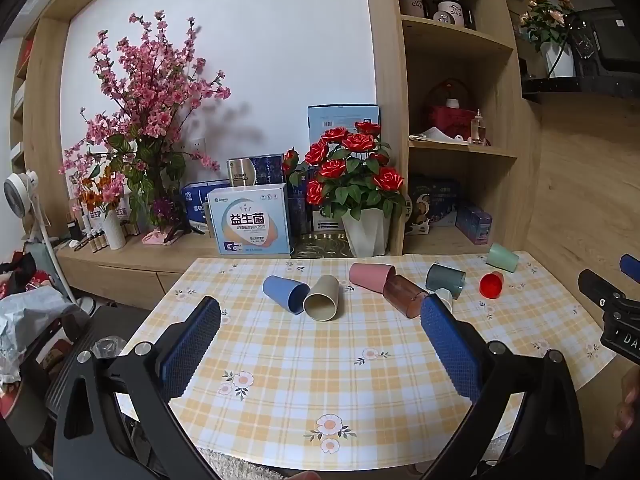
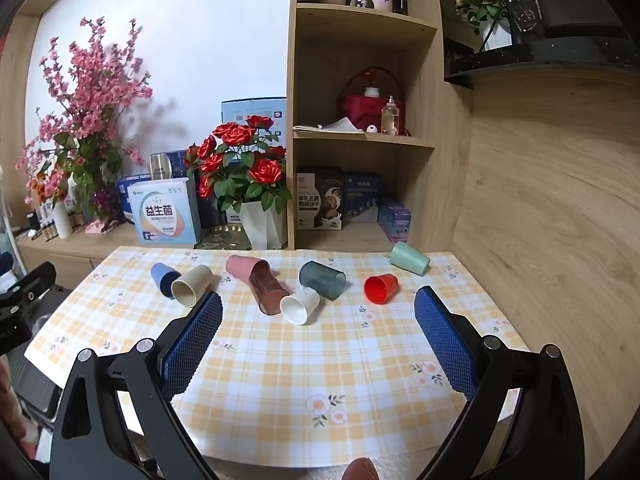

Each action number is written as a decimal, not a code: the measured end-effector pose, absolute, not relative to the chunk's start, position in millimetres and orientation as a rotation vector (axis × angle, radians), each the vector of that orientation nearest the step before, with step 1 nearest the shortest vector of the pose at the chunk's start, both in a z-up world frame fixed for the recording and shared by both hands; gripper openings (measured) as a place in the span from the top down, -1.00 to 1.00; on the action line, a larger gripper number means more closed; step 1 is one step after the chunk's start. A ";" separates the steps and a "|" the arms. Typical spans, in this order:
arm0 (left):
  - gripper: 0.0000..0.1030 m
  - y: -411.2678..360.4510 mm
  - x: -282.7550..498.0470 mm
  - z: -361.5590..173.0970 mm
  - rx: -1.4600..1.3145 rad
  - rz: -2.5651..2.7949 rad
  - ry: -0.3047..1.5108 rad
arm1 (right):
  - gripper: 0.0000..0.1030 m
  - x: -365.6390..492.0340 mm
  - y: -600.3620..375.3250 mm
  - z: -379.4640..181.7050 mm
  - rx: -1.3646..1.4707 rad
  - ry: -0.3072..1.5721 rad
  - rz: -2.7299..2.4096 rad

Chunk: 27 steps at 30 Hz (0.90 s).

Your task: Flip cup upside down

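In the left wrist view the white cup is mostly hidden behind a blue finger pad; the right wrist view shows it whole, lying on its side with its mouth toward the near left. All eight cups lie on their sides across the far half of the table: blue cup, beige cup, pink cup, brown translucent cup (probably touching the pink one), dark teal cup, red cup, mint cup. The left gripper and right gripper hover with fingers spread wide, holding nothing.
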<state>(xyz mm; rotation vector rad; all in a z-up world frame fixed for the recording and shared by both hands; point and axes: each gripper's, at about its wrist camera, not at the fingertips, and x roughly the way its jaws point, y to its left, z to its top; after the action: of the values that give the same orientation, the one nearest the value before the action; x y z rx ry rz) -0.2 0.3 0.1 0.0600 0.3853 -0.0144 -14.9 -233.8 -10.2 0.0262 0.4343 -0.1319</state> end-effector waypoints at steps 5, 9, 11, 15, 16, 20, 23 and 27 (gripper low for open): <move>-0.90 -0.2 -0.2 0.0 0.062 -0.016 0.386 | -0.82 -15.5 -234.0 -10.0 0.025 0.428 -0.133; -0.90 0.4 -0.1 0.2 0.057 -0.015 0.387 | -0.82 -15.5 -234.1 -9.9 0.026 0.428 -0.132; -0.90 0.4 -0.2 0.1 0.057 -0.017 0.385 | -0.82 -15.5 -234.2 -10.0 0.026 0.429 -0.132; -0.90 0.4 0.4 -0.2 0.058 -0.014 0.384 | -0.82 -15.4 -234.3 -10.0 0.026 0.429 -0.132; -0.90 0.6 0.4 -0.2 0.058 -0.014 0.383 | -0.82 -15.4 -234.4 -10.1 0.026 0.428 -0.133; -0.90 0.4 -0.3 0.1 0.057 -0.017 0.384 | -0.82 -15.4 -234.5 -10.1 0.026 0.428 -0.132; -0.90 0.4 -0.2 0.1 0.057 -0.018 0.384 | -0.82 -15.4 -234.6 -10.0 0.026 0.429 -0.132; -0.90 0.5 -0.2 0.0 0.056 -0.018 0.384 | -0.82 -15.6 -234.5 -9.7 0.026 0.427 -0.132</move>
<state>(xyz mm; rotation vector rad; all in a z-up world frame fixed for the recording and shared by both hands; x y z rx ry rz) -0.2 0.5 0.1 0.0562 0.3845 -0.0178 -15.6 -234.5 -9.7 0.0259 0.4275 -0.1324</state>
